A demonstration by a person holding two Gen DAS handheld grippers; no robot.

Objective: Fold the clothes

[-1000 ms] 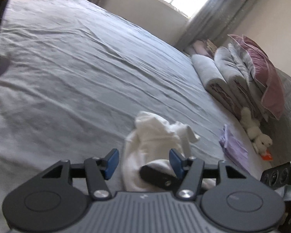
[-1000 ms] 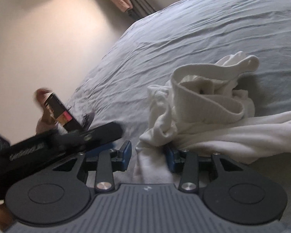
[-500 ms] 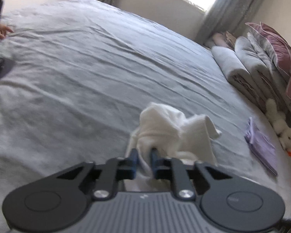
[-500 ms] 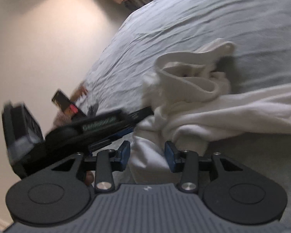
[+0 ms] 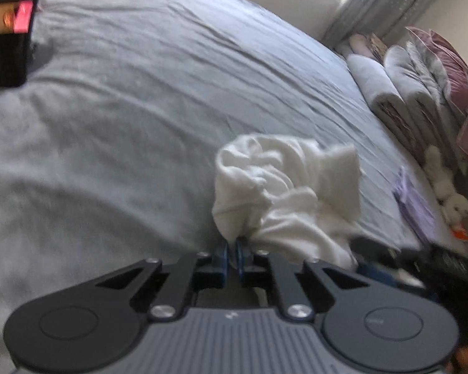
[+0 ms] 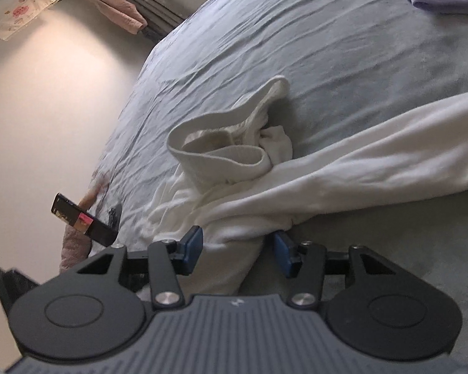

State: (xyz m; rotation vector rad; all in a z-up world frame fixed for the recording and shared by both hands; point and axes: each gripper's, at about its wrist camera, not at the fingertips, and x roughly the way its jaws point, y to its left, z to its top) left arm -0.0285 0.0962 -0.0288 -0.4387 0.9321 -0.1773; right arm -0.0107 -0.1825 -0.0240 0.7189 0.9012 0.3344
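Left gripper (image 5: 231, 257) jaws clamped on white garment (image 5: 284, 187), right gripper (image 6: 237, 251) jaws opening around it.

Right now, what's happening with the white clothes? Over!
Left gripper shut on white garment. Right gripper open, jaws just widening, cloth between. Nothing blocking.

Two wrist fisheyes, low over the bed (image 5: 140, 109), angled down, sharing the white garment (image 5: 284, 193).

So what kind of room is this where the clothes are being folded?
Most likely a bedroom. A wide bed under a grey sheet fills the view, folded quilts and pillows are stacked along its far side, and a curtained window stands behind.
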